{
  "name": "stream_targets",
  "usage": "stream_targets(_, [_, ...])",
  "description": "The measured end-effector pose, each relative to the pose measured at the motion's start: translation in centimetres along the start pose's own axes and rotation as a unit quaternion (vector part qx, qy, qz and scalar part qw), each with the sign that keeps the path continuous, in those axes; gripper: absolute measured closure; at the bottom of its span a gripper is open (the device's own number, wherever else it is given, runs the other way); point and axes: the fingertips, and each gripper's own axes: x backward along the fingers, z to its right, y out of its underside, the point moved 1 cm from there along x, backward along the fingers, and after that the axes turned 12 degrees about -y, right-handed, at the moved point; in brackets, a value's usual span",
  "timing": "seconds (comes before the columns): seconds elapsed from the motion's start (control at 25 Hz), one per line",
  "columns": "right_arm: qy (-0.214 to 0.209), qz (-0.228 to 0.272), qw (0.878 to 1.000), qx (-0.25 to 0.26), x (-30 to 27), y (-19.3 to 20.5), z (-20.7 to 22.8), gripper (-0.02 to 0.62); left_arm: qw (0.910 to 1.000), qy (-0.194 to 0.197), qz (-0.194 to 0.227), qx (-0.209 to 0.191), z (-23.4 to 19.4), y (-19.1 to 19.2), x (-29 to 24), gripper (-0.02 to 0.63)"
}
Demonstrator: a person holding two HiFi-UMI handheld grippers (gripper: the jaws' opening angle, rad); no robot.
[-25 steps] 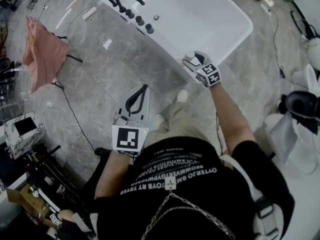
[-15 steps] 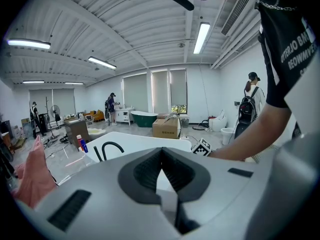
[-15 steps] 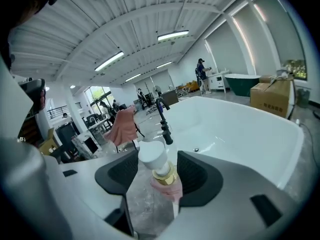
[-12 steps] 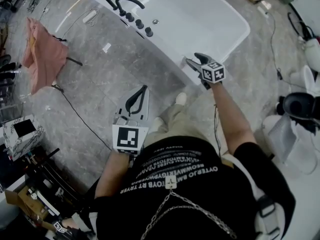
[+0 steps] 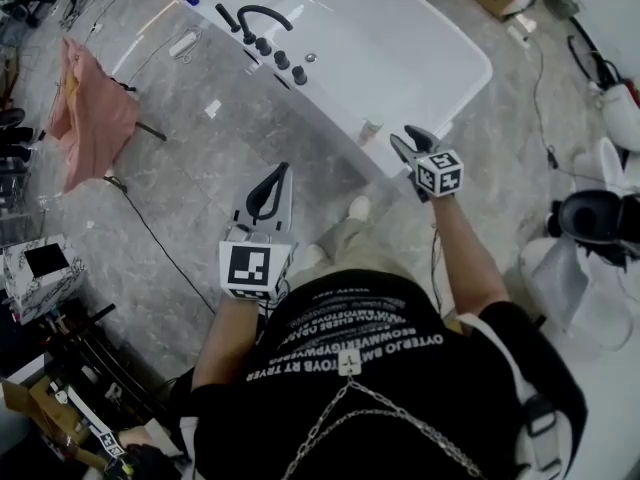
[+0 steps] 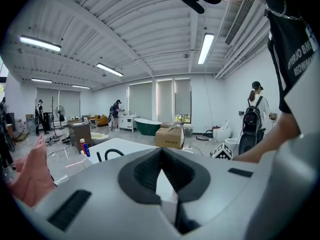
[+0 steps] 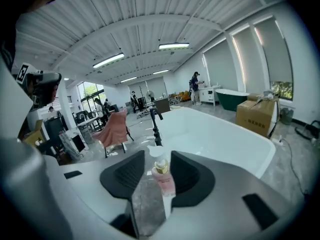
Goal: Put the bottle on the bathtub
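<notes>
Head view first: where does the bottle (image 5: 372, 128) sit?

Upright on the near rim of the bathtub (image 5: 335, 103), toward the end away from the faucet (image 5: 258, 16). Nothing props it up. It rests on its own base on the flat ledge.

And the right hand-held gripper (image 5: 407, 138)?

Just beside the bottle, not touching it. The right gripper view shows the jaws spread. The bottle's pump top and pinkish body appear in the gap between them, but farther out, on the rim. So the jaws are parted and hold nothing.

Why point straight at it, then?

My guess is that the jaws line up with the bottle so they can draw back along their own axis without knocking it. A sideways swing could tip so narrow a thing into the tub or onto the floor (image 5: 200, 148).

What about the left hand-held gripper (image 5: 280, 171)?

It is over the grey floor, well apart from the tub. Its own view shows the jaw tips meeting with nothing between them, so it is closed and empty. It seems parked out of the way, since one hand-held gripper is enough for a small bottle.

So the task?

It looks done, judging by how the bottle stands.
</notes>
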Motion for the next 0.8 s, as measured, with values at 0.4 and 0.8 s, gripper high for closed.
stream_targets(0.4, [0.054,0.106,0.989,0.087,7.6,-7.6,-6.2,0.593,0.9979,0.026,0.046,0.039,1.0,-3.2,0.3,0.603])
stream_targets(0.8, [0.048,0.136,0.978,0.15,12.6,-15.7,-13.0,0.594,0.9962,-0.008,0.078,0.038,-0.8,-5.7,1.2,0.603])
